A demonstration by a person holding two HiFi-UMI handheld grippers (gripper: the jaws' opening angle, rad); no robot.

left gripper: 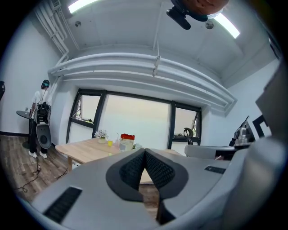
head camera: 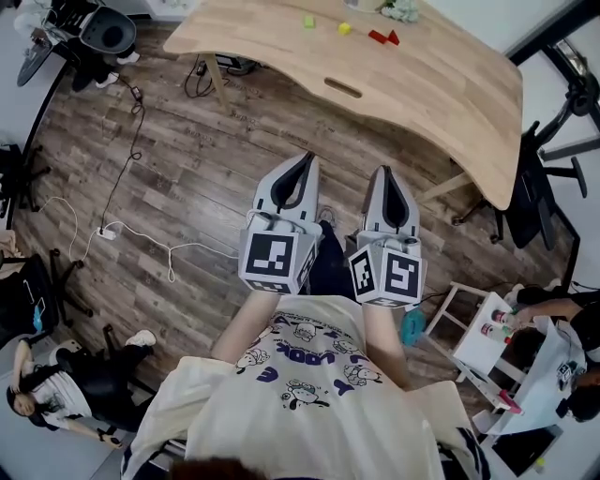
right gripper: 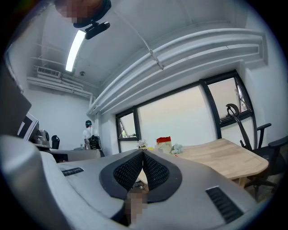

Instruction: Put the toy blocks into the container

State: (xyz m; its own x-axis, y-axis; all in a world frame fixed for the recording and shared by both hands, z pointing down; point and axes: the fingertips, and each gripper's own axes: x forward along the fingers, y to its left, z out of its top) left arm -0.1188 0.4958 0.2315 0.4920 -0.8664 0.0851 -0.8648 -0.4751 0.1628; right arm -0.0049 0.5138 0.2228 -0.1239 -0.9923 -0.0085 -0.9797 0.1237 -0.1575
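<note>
A wide wood-plank floor (head camera: pixel 187 178) fills most of the head view, and it lies open between the person and the table. A white cable (head camera: pixel 141 234) trails over its left part. Dark office chairs (head camera: pixel 544 187) stand by the table's right end.

A large pale wooden table (head camera: pixel 441 84) stands ahead, well apart from both grippers. Its near edge is curved and a narrow slot (head camera: pixel 342 88) is cut just inside it.

The left gripper (head camera: pixel 307 159) and the right gripper (head camera: pixel 388 172) are held side by side over the floor, pointing level at the table. The left gripper's fingers (left gripper: pixel 130 170) are pressed fully together with nothing between them. The right gripper's fingers (right gripper: pixel 155 173) are likewise fully together and empty.

In the gripper views, a clear container (left gripper: pixel 127 143) with a red top stands at the table's far side, near a small plant (left gripper: pixel 101 134). What it holds cannot be made out.

The toy blocks lie loose on the table's far part: a yellow-green block (head camera: pixel 308 21), a yellow block (head camera: pixel 344 29) and red blocks (head camera: pixel 382 37) close together. All are small with bright, plain colours.
</note>
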